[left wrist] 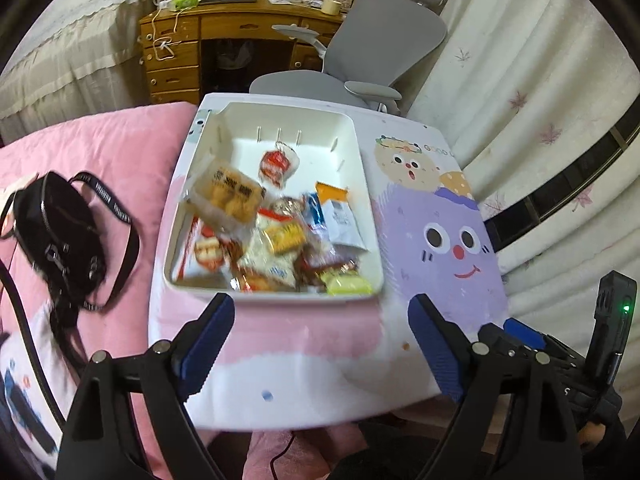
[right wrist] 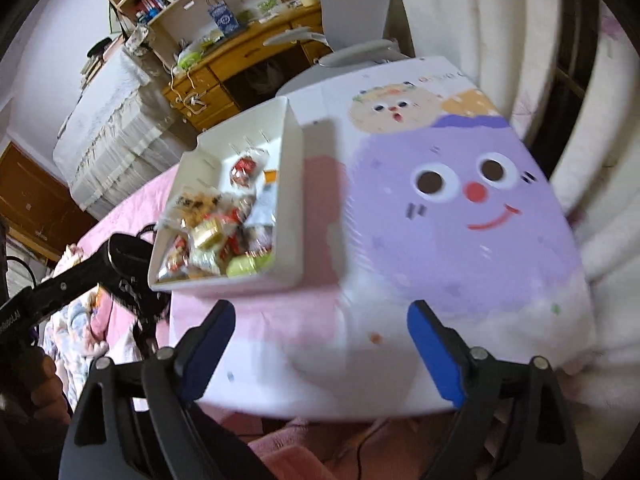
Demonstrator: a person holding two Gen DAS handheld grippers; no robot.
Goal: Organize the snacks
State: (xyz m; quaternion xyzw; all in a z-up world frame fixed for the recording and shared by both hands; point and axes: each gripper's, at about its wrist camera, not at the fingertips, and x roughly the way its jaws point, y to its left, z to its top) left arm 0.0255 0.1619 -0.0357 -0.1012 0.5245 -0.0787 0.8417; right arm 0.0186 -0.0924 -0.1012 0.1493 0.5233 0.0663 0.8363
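Both grippers hover over the near edge of a small cartoon-printed table [left wrist: 400, 340]. Left gripper [left wrist: 320, 344] has its blue-padded jaws wide apart with nothing between them. Beyond it, on the table's left side, sits a white rectangular tray [left wrist: 362, 184] piled with wrapped snacks [left wrist: 276, 236]; its long axis runs away from the camera toward a grey chair [left wrist: 384, 36]. Right gripper [right wrist: 320, 352] also has its jaws spread apart and empty, over the table's purple face.

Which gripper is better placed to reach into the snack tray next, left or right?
Probably the left gripper: it is open and empty, with the white tray of snacks straight ahead. The right gripper, also open, faces bare tabletop, with the tray off to its left.
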